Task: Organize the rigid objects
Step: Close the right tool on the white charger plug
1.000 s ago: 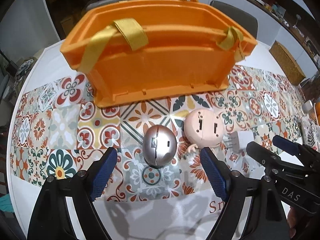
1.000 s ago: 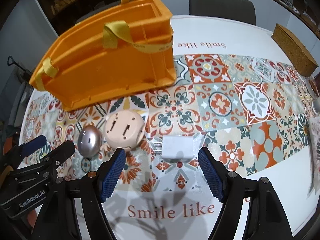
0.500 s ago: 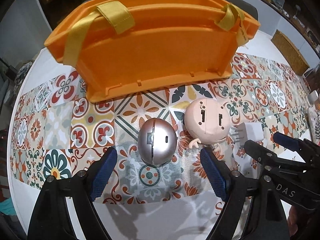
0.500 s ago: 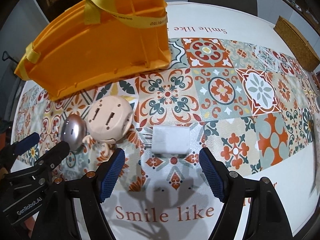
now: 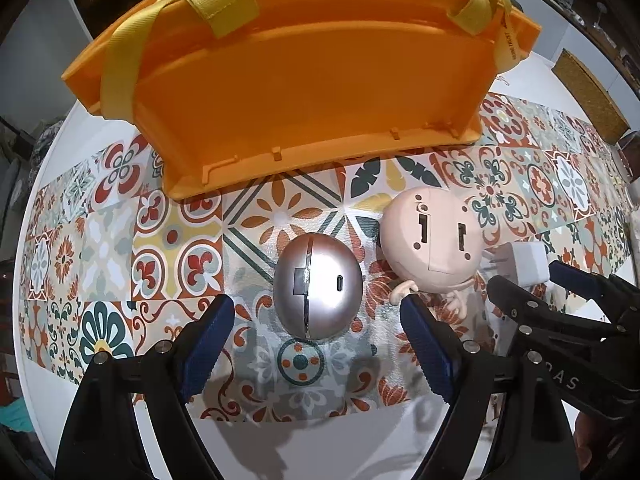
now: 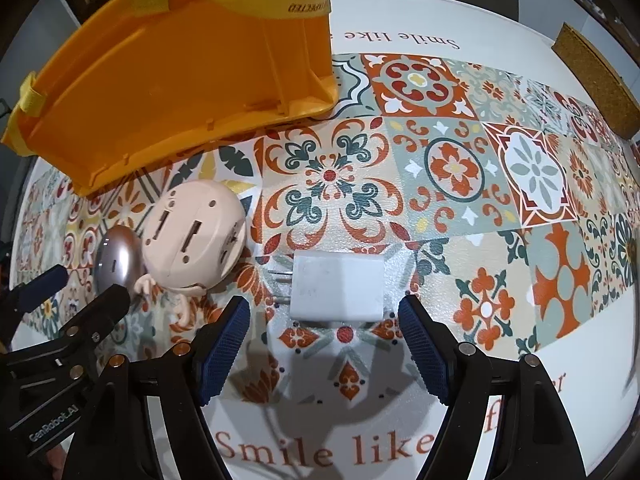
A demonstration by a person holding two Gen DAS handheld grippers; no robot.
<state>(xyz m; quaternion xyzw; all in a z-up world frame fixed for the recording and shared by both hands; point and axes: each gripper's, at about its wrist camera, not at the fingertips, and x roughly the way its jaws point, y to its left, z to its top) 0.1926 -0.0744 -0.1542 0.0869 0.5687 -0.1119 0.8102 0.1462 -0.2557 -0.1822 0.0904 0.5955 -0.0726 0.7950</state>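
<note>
While both grippers point steeply down at the table (image 6: 520, 420), each has its blue-padded fingers spread wide and grasping nothing. Nearest in the left wrist view, the left gripper (image 5: 320, 344) hovers with the silver egg-shaped case (image 5: 318, 285) lying on the patterned cloth (image 5: 120, 248) just ahead of the gap between its fingers, untouched. Nearest in the right wrist view, the right gripper (image 6: 324, 348) frames the white plug (image 6: 338, 286), which lies flat with its prongs to the left, clear of both pads. Between case and plug lies the pale pink round toy (image 5: 434, 240), close beside the case. Farther back stands the orange basket (image 5: 304, 76) with yellow straps (image 5: 216, 0). A cork block (image 6: 596, 80) rests at the far right edge.
</note>
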